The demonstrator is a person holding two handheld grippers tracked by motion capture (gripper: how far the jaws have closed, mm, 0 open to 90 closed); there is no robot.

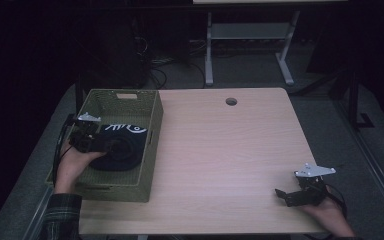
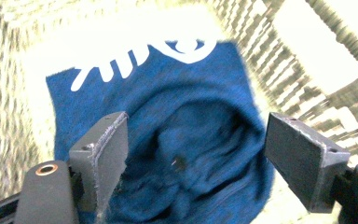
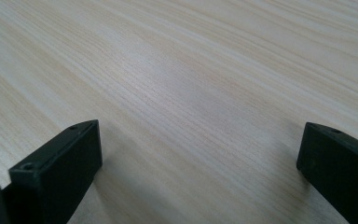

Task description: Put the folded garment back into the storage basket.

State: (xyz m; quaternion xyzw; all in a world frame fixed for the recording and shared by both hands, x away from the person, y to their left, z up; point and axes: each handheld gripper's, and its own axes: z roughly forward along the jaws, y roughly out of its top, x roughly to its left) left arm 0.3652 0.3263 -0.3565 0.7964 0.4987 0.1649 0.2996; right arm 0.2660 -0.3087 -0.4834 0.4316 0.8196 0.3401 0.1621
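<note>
A dark blue cloth [image 1: 125, 145] with a white print lies bunched inside the green woven basket [image 1: 152, 145] at the table's left. My left gripper [image 1: 111, 146] reaches into the basket, held by a hand, and hangs just over the cloth. In the left gripper view its jaws stand wide apart above the blue cloth [image 2: 191, 135], so the left gripper [image 2: 193, 154] is open with nothing between them. My right gripper [image 1: 281, 195] rests low near the table's front right edge. It is open over bare wood in the right gripper view [image 3: 200, 158].
The light wooden table [image 1: 220, 150] has a round cable hole [image 1: 231, 101] near its far edge. Beyond it stand white desk legs [image 1: 209, 50] and cables on a dark floor. The basket's walls [image 2: 307, 56] close in around the left gripper.
</note>
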